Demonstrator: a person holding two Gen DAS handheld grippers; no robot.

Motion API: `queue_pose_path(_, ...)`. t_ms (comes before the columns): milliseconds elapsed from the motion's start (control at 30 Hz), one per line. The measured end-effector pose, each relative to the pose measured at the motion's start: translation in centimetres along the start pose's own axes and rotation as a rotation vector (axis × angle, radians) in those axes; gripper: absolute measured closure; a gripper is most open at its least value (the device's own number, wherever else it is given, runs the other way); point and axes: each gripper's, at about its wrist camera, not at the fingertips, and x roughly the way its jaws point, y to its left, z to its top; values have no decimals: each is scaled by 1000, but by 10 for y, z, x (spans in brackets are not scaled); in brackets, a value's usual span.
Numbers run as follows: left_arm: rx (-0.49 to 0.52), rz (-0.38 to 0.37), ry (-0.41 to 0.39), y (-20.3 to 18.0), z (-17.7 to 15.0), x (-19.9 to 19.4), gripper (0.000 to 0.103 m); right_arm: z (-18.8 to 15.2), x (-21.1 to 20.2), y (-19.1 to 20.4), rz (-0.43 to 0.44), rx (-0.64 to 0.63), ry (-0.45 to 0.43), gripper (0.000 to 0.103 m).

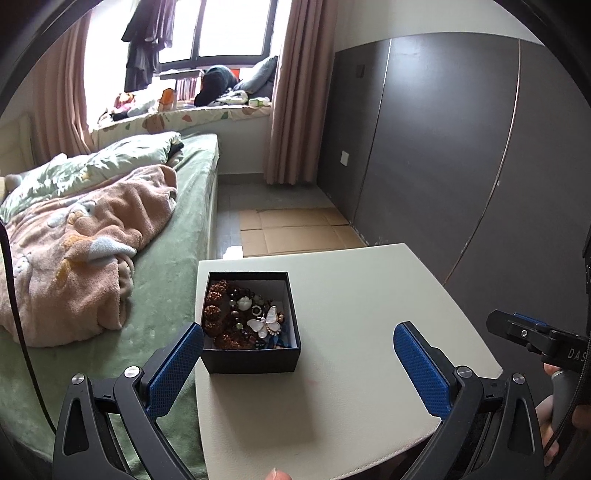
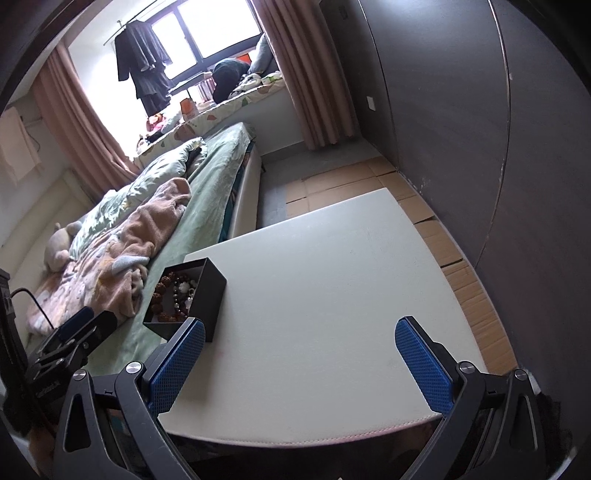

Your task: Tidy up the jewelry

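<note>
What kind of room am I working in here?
Almost certainly a bedroom: a bed with a rumpled pink blanket, a curtained window with clothes hanging, and the jewelry box on a small white table.
</note>
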Motion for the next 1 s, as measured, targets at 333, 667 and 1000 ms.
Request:
queue_pose_path(333, 0, 26, -8, -2, -2, 0, 0, -3, -4, 6, -1, 1, -4, 0)
queue_pose_path(667, -14, 20, -5, 0, -2, 0, 0, -3, -6, 4, -13, -12, -10, 0)
queue_pose_path(1000, -14, 17, -5, 0, -2, 0, 0, -2, -6, 5, -21, -23, -8, 0)
